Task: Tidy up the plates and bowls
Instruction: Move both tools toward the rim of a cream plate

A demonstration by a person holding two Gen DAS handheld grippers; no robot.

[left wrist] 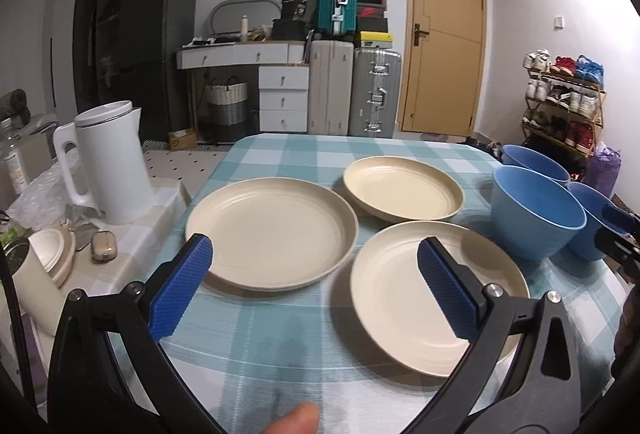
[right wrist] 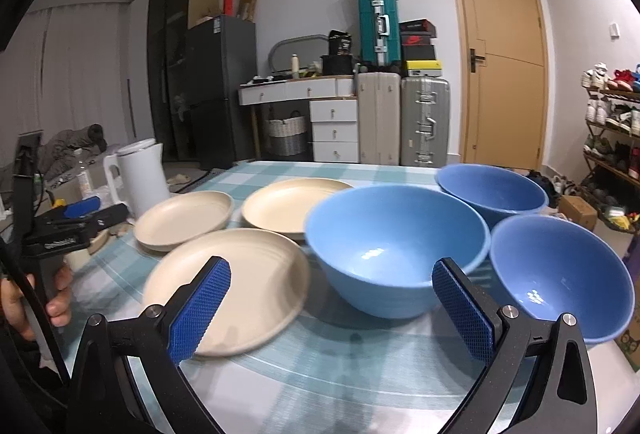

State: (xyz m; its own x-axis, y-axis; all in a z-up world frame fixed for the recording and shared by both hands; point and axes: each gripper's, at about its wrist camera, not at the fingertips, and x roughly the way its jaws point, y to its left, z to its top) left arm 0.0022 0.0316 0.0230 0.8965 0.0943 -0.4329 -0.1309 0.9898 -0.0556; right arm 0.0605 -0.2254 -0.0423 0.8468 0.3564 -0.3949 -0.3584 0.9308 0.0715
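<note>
Right now the left gripper (left wrist: 314, 254) is hovering low over the checked tablecloth (left wrist: 280, 346) with its blue pads spread wide and nothing between them; a thumb tip (left wrist: 296, 420) is showing at the near edge. Its left pad is sitting in front of the left cream plate (left wrist: 272, 230), its right pad over the near cream plate (left wrist: 400, 298). A third cream plate (left wrist: 402, 188) is lying farther back, close beside the other two. To the right, three blue bowls are standing in a cluster: the nearest bowl (left wrist: 536, 210), one behind it (left wrist: 534, 160), and one at the right edge (left wrist: 588, 218). A white kettle (left wrist: 108, 162) is standing off the table to the left.

The right gripper (right wrist: 331, 300) is likewise hanging with its pads wide apart and empty, just in front of the middle blue bowl (right wrist: 396, 246). The near plate (right wrist: 232, 286) is lying to its left, touching that bowl's side or nearly so.
</note>
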